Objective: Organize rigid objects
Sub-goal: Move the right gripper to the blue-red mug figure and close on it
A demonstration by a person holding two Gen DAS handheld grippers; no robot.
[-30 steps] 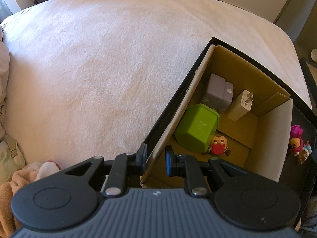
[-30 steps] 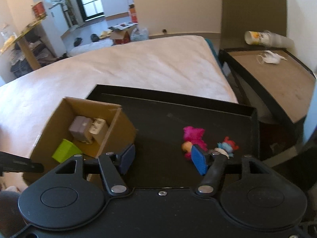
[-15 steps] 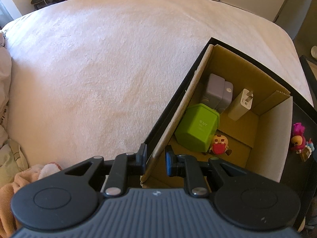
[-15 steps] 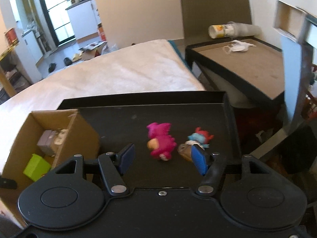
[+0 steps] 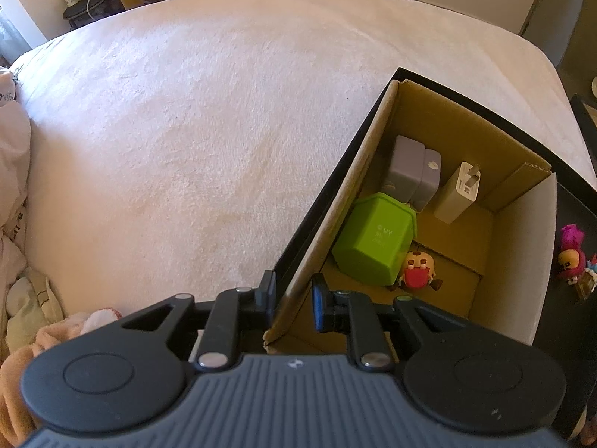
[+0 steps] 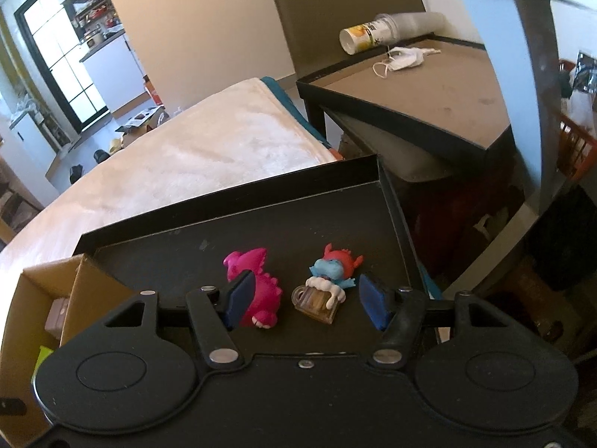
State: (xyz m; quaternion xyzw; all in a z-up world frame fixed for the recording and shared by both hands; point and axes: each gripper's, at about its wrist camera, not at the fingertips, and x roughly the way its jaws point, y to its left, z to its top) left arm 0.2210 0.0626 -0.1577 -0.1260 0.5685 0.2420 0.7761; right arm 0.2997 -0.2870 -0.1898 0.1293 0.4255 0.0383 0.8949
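Here the left gripper [image 5: 293,300] straddles the box [image 5: 515,257] wall with jaws not quite pinching it, while the right gripper [image 6: 306,300], jaws spread, hovers over the pink toy [image 6: 257,280] and blue toy [image 6: 328,280] on the black worktop [image 6: 317,220]

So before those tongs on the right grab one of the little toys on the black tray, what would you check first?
1. Right tongs open: ok, the jaws stand wide apart.
2. Toy between them: ok, the blue and red figure sits in the gap.
3. Pink dinosaur out of the way: not ok, it lies against the left pad and may get nudged.
4. Cardboard box steadied: ok, the left tongs straddle its near wall; whether they pinch it, cannot tell.
5. Room in the box: ok, bare floor shows beside the green container and the chargers.
6. Black tray level: cannot tell.
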